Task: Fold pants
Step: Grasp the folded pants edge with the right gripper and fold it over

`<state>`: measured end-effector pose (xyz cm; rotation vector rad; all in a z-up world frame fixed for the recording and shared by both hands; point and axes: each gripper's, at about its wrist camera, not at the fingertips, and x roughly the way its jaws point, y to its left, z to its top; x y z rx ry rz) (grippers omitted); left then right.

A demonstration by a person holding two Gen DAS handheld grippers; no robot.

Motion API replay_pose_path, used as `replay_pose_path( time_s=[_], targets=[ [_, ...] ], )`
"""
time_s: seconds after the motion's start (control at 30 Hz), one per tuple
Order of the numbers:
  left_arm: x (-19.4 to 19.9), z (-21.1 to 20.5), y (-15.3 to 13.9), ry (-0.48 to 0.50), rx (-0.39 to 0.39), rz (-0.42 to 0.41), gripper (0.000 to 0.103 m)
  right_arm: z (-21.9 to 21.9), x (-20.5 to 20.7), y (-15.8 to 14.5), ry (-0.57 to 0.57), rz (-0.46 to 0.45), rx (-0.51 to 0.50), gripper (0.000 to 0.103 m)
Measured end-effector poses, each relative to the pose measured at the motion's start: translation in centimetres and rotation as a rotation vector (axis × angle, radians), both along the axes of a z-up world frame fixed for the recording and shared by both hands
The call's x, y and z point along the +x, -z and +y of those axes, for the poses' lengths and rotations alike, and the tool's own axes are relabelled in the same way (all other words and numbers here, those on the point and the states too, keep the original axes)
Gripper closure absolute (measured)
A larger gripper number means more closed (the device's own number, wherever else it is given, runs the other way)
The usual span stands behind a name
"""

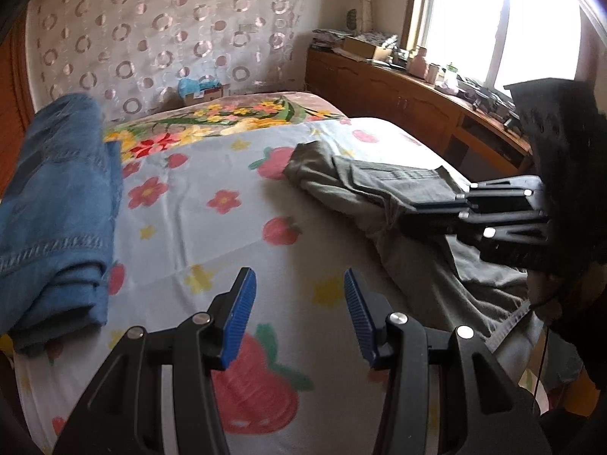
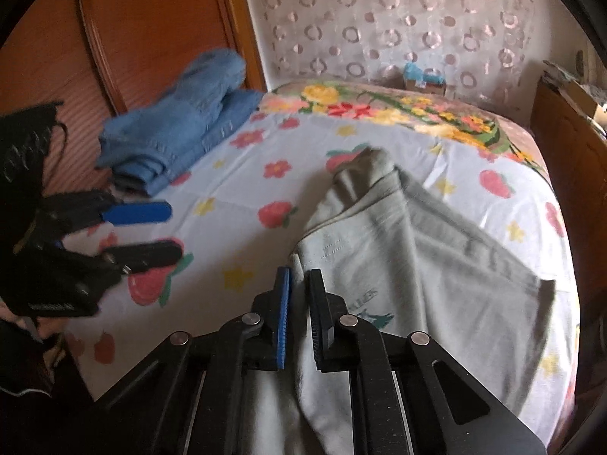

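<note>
Grey-green pants (image 2: 417, 250) lie crumpled and partly doubled over on the right side of the flowered bed sheet (image 2: 235, 174). My right gripper (image 2: 299, 276) is shut on their near left edge, and the cloth runs down between its pads. In the left wrist view the same pants (image 1: 364, 182) stretch toward the right gripper (image 1: 411, 214), which holds them from the right. My left gripper (image 1: 297, 276) hovers open over bare sheet (image 1: 212, 235) with nothing between its blue pads. From the right wrist it appears at the left, the left gripper (image 2: 172, 231) well apart from the pants.
Folded blue jeans (image 1: 57, 197) sit at the bed's left edge, next to a wooden wardrobe (image 2: 132, 38). A floral blanket (image 1: 227, 117) and a small box (image 1: 201, 89) lie at the head. A cluttered wooden sideboard (image 1: 398, 91) runs under the window on the right.
</note>
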<state>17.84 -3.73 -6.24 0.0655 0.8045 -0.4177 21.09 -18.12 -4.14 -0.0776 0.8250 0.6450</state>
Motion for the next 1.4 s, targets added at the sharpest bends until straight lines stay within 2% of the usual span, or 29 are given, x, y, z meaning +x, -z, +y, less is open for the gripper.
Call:
replay_pose_path(
  time_s=[0.2, 0.57, 0.8, 1.07, 1.2, 1.4],
  targets=[
    [1.0, -2.5, -0.7, 0.047, 0.019, -0.012, 0.056, -2.5, 0.8, -0.9, 0.037, 0.005, 0.043, 0.095],
    [3.7, -6.9, -0.6, 0.099, 0.041, 0.009, 0.056, -8.7, 2.9, -2.2, 0.160, -0.077, -0.032, 0.098],
    [4.8, -8.5, 1.5, 0.113, 0.072, 0.055, 0.056, -12.9, 5.5, -0.4, 0.244, -0.044, -0.112, 0.098],
    [5.1, -8.9, 2.7, 0.108, 0.090, 0.085, 0.056, -13.8, 6.4, 1.7, 0.275, -0.004, -0.124, 0.098],
    [5.3, -8.8, 3.1, 0.109, 0.093, 0.097, 0.056, -14.4, 6.4, 1.7, 0.309, -0.008, -0.125, 0.089],
    [5.2, -8.6, 3.4, 0.111, 0.075, 0.079, 0.054, -15.1, 6.3, 1.5, 0.364, -0.030, -0.163, 0.086]
  ],
)
